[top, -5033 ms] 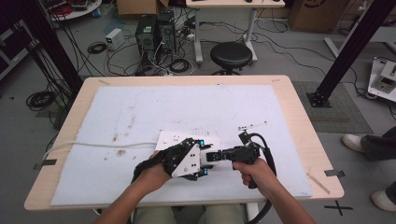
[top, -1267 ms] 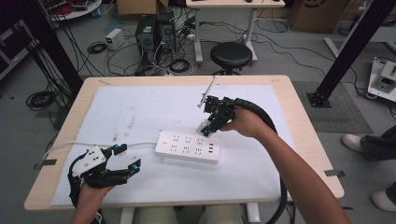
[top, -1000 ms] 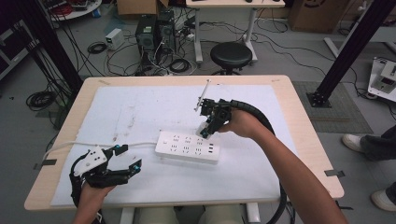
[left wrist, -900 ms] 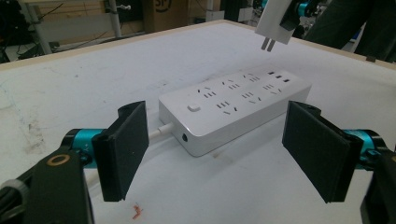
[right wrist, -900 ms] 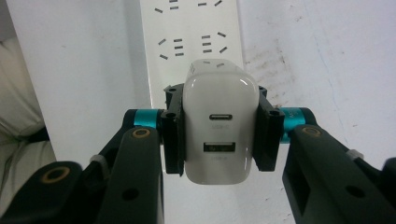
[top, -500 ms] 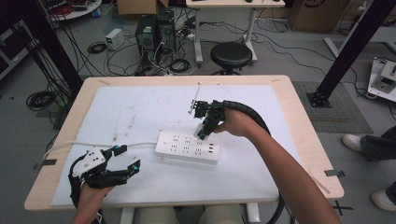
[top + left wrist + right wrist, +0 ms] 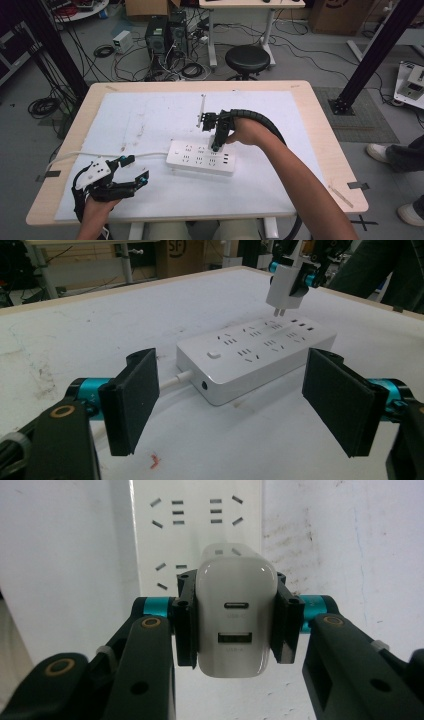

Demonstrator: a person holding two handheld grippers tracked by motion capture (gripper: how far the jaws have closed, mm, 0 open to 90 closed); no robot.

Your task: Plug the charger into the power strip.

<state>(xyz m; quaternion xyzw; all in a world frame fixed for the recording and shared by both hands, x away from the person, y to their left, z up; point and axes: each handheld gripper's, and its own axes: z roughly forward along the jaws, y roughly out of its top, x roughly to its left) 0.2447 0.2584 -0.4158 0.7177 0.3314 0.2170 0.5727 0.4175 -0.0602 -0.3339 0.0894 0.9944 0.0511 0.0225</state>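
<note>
A white power strip [image 7: 200, 157] lies flat on the white mat, its sockets facing up [image 7: 255, 352]. My right gripper [image 7: 216, 144] is over the strip's far right part, shut on a white USB charger [image 7: 235, 620]. The charger [image 7: 285, 287] hangs upright, and its two prongs sit just above the strip's sockets [image 7: 195, 530] without touching. My left gripper [image 7: 127, 172] rests near the table's front left, to the left of the strip. Its jaws stand wide open with nothing between them [image 7: 235, 405].
The strip's white cable [image 7: 100, 154] runs left across the mat and off the table's left edge. A small red scrap [image 7: 155, 460] lies on the mat by my left gripper. A black stool [image 7: 247, 57] and computer cases [image 7: 165, 35] stand beyond the far edge.
My right gripper has carried the charger left and down until it hangs over the power strip. The left gripper, at the strip five seconds ago, has held still at the front left for the last second.
</note>
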